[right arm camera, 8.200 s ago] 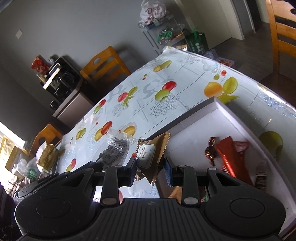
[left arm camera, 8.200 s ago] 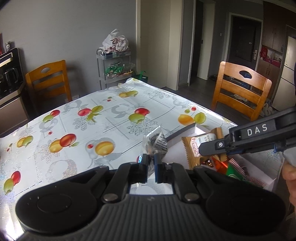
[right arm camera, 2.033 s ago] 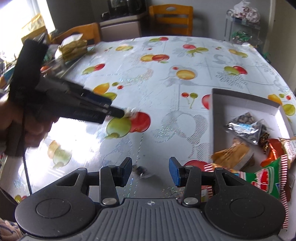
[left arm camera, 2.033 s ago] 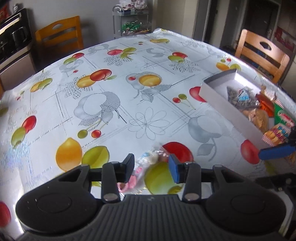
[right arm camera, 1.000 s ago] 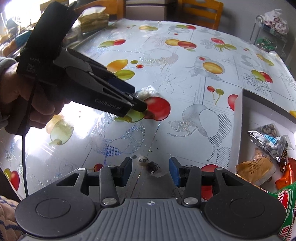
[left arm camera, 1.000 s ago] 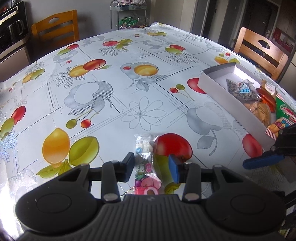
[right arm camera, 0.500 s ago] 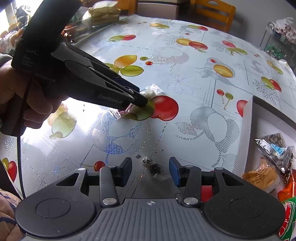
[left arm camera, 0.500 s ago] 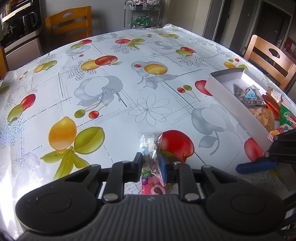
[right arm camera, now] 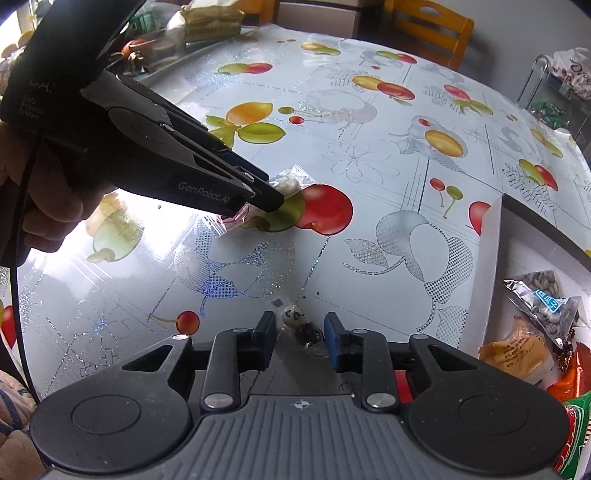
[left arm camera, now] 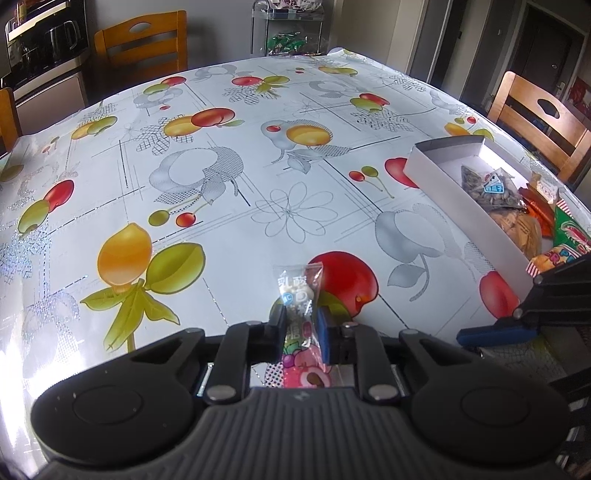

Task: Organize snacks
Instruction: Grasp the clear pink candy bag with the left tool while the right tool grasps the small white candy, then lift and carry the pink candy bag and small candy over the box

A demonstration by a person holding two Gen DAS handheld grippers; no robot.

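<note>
Left gripper [left arm camera: 301, 326]: clamps candy packet [left arm camera: 298, 291], long axis along fingers | right gripper [right arm camera: 300, 334]: wide, straddling small wrapped candy [right arm camera: 301, 326] | box [left arm camera: 454, 184]: rightward.

One white box [left arm camera: 454, 181], five snack packets inside it by the left wrist view, one clear candy packet [left arm camera: 300, 295] outside it, one small wrapped candy [right arm camera: 301, 325] on the tablecloth [left arm camera: 221, 184], two grippers, three wooden chairs, one wire rack [left arm camera: 288, 29]

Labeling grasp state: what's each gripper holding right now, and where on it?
Left gripper is shut on the candy packet, pinching it mid-length across its width. Right gripper is open, holding nothing, straddling a small wrapped candy on the table.
</note>
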